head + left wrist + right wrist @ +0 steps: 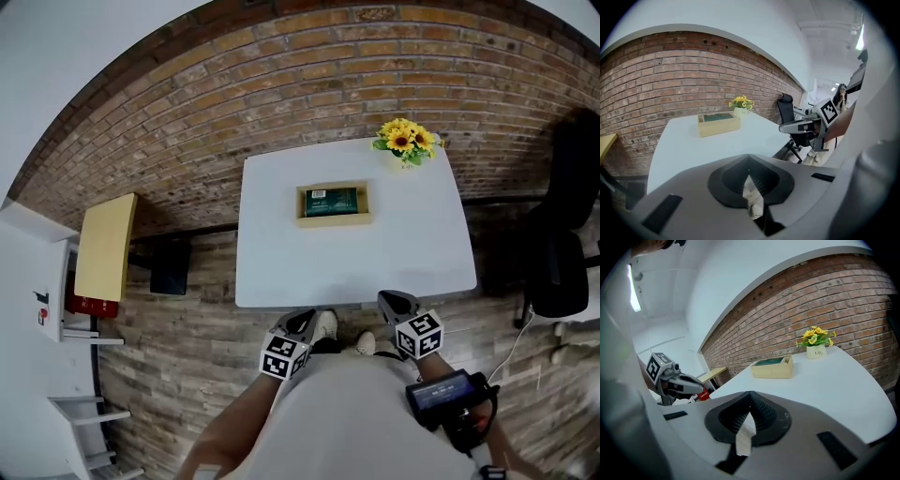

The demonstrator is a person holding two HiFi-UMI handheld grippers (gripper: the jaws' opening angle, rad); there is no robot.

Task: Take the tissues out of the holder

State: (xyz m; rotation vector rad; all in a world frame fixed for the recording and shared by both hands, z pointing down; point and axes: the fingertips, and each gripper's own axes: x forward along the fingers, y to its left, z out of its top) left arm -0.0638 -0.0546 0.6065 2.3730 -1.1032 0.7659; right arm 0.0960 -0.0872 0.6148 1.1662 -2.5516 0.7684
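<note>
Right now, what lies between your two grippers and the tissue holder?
Nothing: in the head view only bare white table lies between the left gripper, the right gripper and the tissue holder. Both gripper views show the same.

The holder (334,221) was a low, open-topped rectangular box of pale wood. It stood flat on the white table (281,253), set toward the far side and roughly midway across, its long sides parallel to the table's far edge. The tissues (330,202) lay inside it as a flat dark green pack that nearly filled the box, with a small white label on top near one end. The pack sat level, at about the height of the rim. From the side, the holder's (773,371) plain wooden walls hid most of the pack.
</note>
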